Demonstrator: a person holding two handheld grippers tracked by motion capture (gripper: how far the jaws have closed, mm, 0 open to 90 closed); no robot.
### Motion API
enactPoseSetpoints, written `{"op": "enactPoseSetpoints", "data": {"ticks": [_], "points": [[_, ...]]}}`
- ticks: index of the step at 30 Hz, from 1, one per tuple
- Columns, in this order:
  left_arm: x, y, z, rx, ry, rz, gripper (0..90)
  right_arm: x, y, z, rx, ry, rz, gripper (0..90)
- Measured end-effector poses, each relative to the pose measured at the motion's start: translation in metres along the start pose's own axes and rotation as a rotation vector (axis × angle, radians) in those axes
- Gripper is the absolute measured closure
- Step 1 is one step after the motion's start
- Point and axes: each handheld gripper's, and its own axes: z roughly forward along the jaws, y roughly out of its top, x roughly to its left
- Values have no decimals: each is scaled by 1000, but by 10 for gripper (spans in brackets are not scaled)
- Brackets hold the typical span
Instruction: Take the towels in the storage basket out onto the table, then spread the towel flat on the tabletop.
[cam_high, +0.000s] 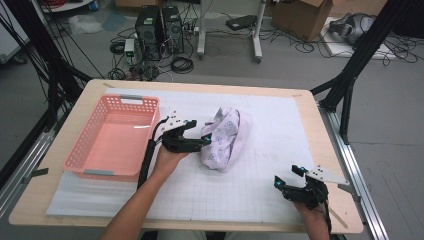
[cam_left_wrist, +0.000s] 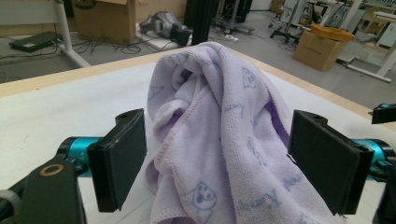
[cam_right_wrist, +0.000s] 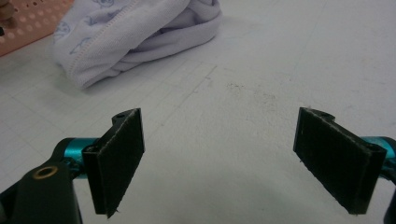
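A crumpled lilac towel (cam_high: 227, 137) with small printed figures lies heaped on the white grid mat (cam_high: 260, 175), just right of the pink basket. My left gripper (cam_high: 204, 135) reaches it from the left and is open, its wide jaws on either side of the towel (cam_left_wrist: 219, 154); the pads do not squeeze the cloth. At the front right corner my right gripper (cam_high: 287, 175) rests low over the bare mat, open with nothing between its jaws (cam_right_wrist: 219, 116). From there the towel (cam_right_wrist: 135, 32) sits farther off at the upper left.
A pink slotted basket (cam_high: 120, 100) stands empty at the left of the mat. The wooden table edge (cam_high: 330, 150) runs along the right. Black frame posts, cables, computer towers and cardboard boxes (cam_high: 300, 17) are on the floor beyond the table.
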Motion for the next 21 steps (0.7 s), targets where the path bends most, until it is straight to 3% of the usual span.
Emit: {"op": "enactPoseSetpoints", "data": {"ticks": [14,21], "points": [[1,1,-2,-15,-2,0,204,0,0,0,-2,3,-2,150],[3,-4,-4,10,-26,-6,221,0,0,0,0,3,4,150]]}}
